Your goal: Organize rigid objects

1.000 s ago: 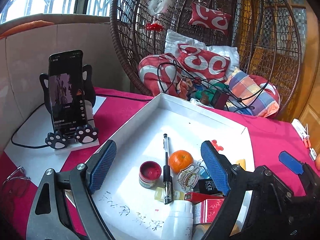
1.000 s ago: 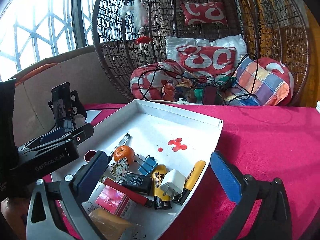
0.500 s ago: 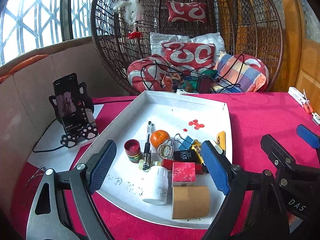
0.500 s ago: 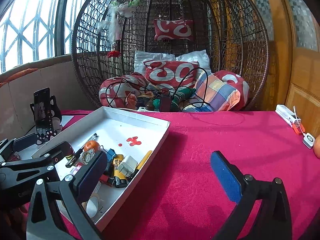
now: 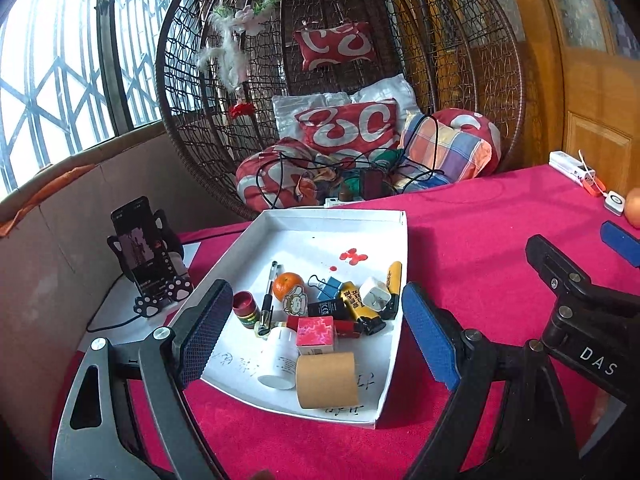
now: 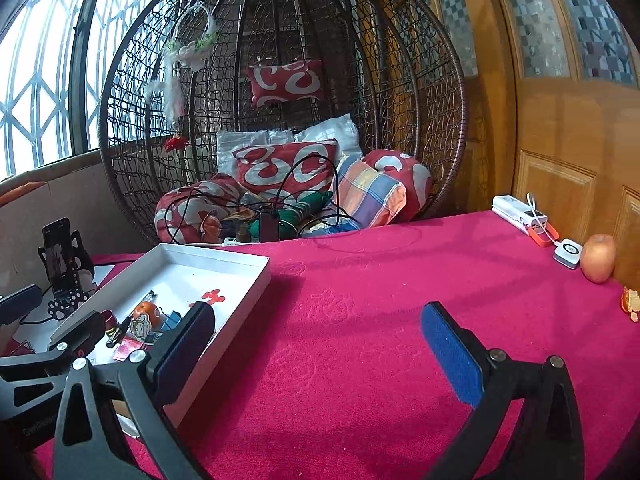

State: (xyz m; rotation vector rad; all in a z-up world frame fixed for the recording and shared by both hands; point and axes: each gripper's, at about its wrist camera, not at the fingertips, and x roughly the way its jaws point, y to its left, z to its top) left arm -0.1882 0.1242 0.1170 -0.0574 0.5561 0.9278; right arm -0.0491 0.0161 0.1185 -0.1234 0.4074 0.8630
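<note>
A white tray (image 5: pixel 304 408) on the red tablecloth holds several small things: a brown tape roll (image 5: pixel 326 380), a white bottle (image 5: pixel 278 360), a pink box (image 5: pixel 315 335), a small orange (image 5: pixel 289 283), a pen (image 5: pixel 267 303), a red cap (image 5: pixel 243 307), a blue binder clip (image 5: pixel 330 286), a white charger (image 5: pixel 374 294). My left gripper (image 5: pixel 316 336) is open and empty, raised above the tray's near end. My right gripper (image 6: pixel 320 344) is open and empty over bare cloth, right of the tray (image 6: pixel 244 300).
A phone on a paw-shaped stand (image 5: pixel 146 256) stands left of the tray. A wicker hanging chair with cushions (image 5: pixel 352 136) is behind the table. At the far right lie a power bank (image 6: pixel 520 214), a small white device (image 6: pixel 568 252) and an apple (image 6: pixel 598 258).
Both grippers have pulled back and risen away from the tray, which now looks smaller and farther. The right gripper has swung right over the cloth. Both stay open.
</note>
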